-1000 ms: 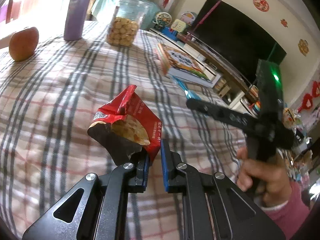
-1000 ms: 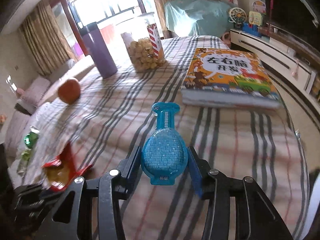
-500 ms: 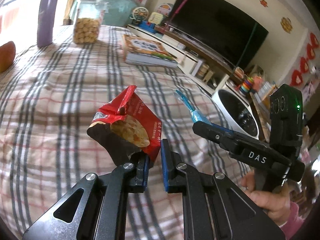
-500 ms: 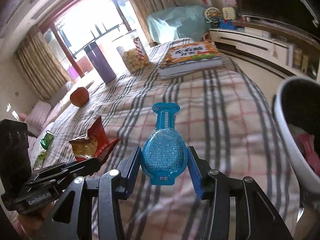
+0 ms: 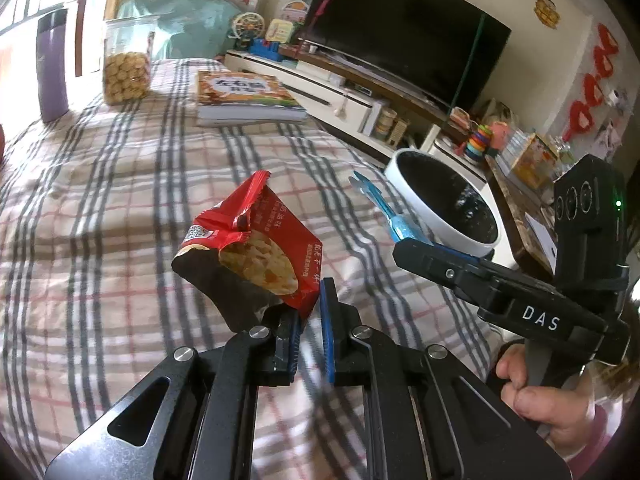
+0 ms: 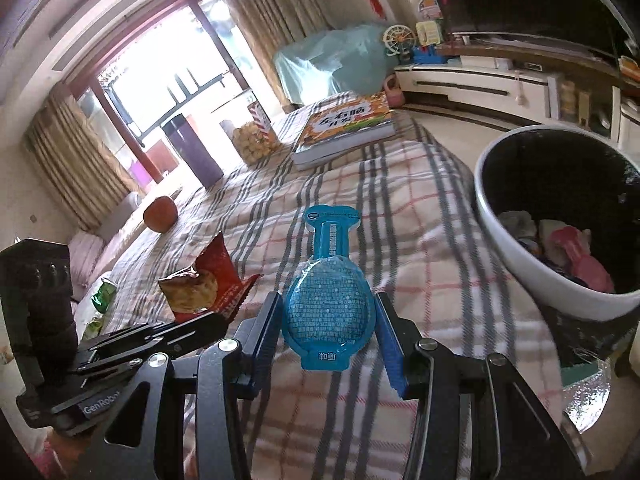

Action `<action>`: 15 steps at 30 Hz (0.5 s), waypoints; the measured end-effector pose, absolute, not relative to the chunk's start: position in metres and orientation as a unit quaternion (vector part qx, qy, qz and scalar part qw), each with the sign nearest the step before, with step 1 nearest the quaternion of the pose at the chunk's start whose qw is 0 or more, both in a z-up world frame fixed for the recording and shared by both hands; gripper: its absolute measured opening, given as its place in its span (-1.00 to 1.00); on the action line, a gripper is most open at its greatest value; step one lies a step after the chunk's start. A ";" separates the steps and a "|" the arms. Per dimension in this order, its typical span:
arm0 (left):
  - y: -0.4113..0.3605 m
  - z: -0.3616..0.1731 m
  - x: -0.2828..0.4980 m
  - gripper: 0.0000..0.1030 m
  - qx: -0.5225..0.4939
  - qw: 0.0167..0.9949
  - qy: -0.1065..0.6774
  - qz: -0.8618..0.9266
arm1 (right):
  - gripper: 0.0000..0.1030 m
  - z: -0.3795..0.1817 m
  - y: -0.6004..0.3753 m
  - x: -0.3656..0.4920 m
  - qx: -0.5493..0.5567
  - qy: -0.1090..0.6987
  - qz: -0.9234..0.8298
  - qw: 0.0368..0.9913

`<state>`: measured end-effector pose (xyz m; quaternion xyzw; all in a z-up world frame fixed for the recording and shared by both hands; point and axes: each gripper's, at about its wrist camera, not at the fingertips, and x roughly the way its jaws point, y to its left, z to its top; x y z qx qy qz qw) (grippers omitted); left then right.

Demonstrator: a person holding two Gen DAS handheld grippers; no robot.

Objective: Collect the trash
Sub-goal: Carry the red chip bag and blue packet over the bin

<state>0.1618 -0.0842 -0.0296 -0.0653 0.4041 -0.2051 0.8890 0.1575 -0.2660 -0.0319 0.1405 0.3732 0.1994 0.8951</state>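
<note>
Left wrist view: left gripper (image 5: 308,320) pinches the red snack bag (image 5: 256,248) by a lower corner; white trash bin (image 5: 444,200) lies ahead-right, beyond the table edge.

Right wrist view: right gripper (image 6: 328,336) clamps the blue sachet (image 6: 330,300), neck pointing forward; bin (image 6: 520,276) just right, nearer this hand.

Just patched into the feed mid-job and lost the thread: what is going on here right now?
A person is clearing trash off a table with a plaid cloth, one handheld gripper in each hand. The left gripper is shut on a torn red snack bag. The right gripper is clamped on a blue plastic packet. Both pieces are held up off the cloth, near a white bin beside the table that already holds some rubbish. Neither piece is in it yet.
</note>
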 end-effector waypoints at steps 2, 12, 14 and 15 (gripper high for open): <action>-0.091 -0.029 0.163 -0.85 -0.059 0.889 0.404 -0.210 | -0.09 -0.031 -0.271 0.154 0.145 0.370 0.197 0.896; -0.118 -0.025 0.159 -0.86 -0.040 0.886 0.401 -0.231 | -0.09 -0.025 -0.298 0.143 0.163 0.356 0.181 0.902; -0.124 -0.024 0.158 -0.86 -0.036 0.885 0.400 -0.237 | -0.09 -0.024 -0.304 0.141 0.169 0.354 0.176 0.903; -0.128 -0.023 0.158 -0.86 -0.034 0.884 0.399 -0.241 | -0.09 -0.024 -0.307 0.140 0.171 0.353 0.174 0.903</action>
